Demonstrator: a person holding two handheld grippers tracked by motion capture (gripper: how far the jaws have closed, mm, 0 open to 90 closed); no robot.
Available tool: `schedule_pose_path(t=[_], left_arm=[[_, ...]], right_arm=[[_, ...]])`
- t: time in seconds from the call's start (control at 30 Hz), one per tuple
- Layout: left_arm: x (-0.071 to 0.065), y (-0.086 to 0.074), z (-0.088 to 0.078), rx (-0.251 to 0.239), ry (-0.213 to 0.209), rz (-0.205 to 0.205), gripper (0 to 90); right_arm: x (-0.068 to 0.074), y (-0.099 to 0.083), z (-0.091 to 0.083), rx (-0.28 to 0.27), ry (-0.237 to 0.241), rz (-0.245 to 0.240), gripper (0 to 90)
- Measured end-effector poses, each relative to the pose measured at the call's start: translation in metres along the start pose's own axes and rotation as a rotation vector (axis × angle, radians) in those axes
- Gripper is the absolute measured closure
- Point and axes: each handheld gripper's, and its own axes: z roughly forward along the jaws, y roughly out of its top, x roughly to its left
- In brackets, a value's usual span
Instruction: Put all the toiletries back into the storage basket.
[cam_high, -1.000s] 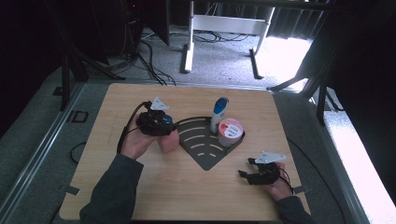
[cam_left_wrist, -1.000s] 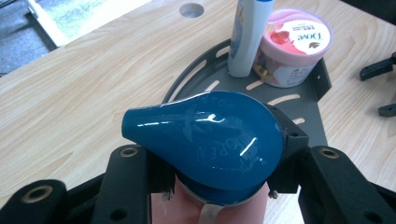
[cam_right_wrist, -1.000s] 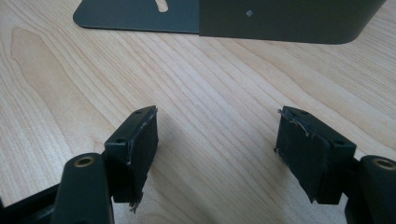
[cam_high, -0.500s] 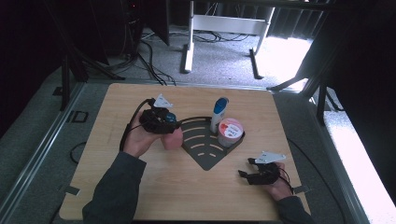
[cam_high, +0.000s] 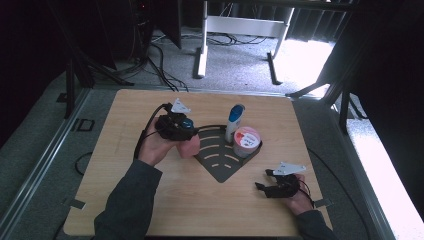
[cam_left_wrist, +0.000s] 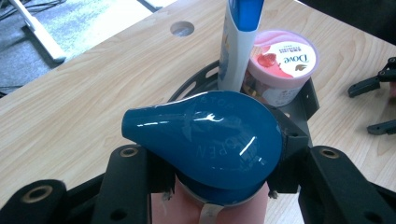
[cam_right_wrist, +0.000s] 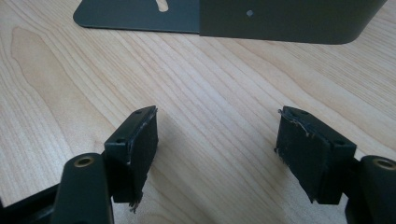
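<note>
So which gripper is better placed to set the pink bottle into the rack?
Left. The left gripper already holds the pink bottle beside the rack; the right gripper rests open on the table.

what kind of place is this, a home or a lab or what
Probably a lab or workshop set up for recording, not a home: a bare wooden table on grey carpet, loose cables on the floor, and metal stand legs behind it.

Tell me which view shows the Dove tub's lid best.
Left gripper view: the Dove tub is close, its lid label readable, beside the white and blue bottle. The high view shows the tub small in the dark rack, with the print unreadable. The right gripper view looks at the rack's wall.
</note>
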Motion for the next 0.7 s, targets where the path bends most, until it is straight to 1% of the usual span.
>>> schedule_pose_path(t=[0.13,0.3,0.7], left_arm=[[-0.003,0.004,0.005,0.001,0.007,0.005,52.8],[-0.005,0.007,0.012,0.002,0.003,0.0,52.8],[-0.008,0.017,0.023,0.0,0.009,0.009,52.8]], right_arm=[[0.0,0.0,0.0,0.0,0.001,0.0,29.0],[0.0,0.0,0.0,0.0,0.001,-0.002,28.9],[0.0,0.0,0.0,0.0,0.001,-0.001,28.9]])
